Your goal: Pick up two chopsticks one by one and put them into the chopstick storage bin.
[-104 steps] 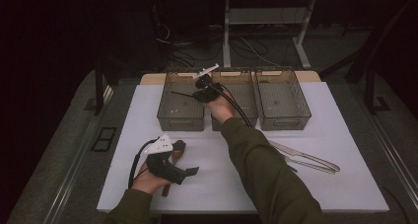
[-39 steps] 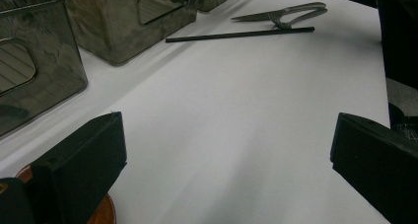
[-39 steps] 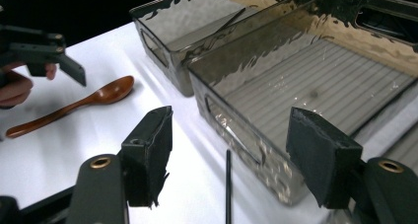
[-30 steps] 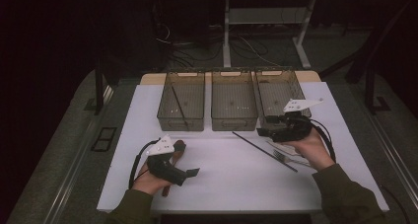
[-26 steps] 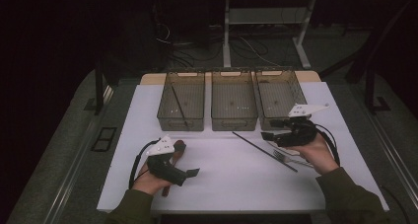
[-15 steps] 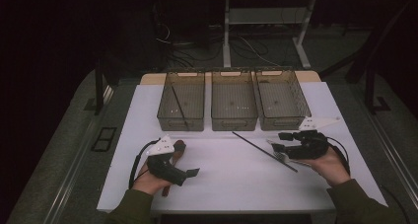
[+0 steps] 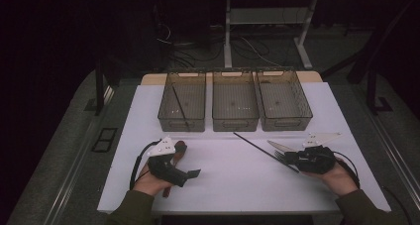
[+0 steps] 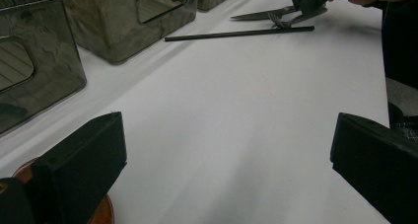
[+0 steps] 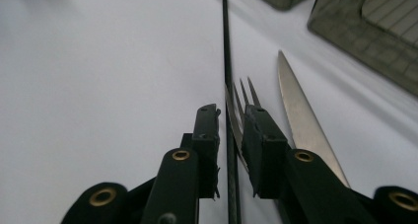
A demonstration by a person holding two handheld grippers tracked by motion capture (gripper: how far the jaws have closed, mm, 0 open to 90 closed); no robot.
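A black chopstick (image 7: pixel 257 145) lies slantwise on the white table (image 7: pixel 233 185), with a fork (image 7: pixel 281 158) and a knife (image 7: pixel 278 146) at its right end. My right gripper (image 7: pixel 289 159) is down at that end. In the right gripper view its jaws (image 9: pixel 230 113) straddle the chopstick (image 9: pixel 226 46) with a narrow gap, open. The fork (image 9: pixel 242 95) lies against the right jaw and the knife (image 9: pixel 296 100) beyond it. My left gripper (image 7: pixel 188 161) rests at the front left, wide open (image 8: pixel 226 150), over a brown wooden object (image 8: pixel 101 215).
Three clear bins stand in a row at the back: left (image 7: pixel 171 121), middle (image 7: pixel 235 122), right (image 7: pixel 286 122). A second black chopstick (image 7: pixel 180 106) lies in the left bin. Dark floor with cables lies beyond the table's far edge.
The right gripper left the bins, crossed to the right side and dropped toward the person onto the chopstick's end. The left gripper has stayed still.
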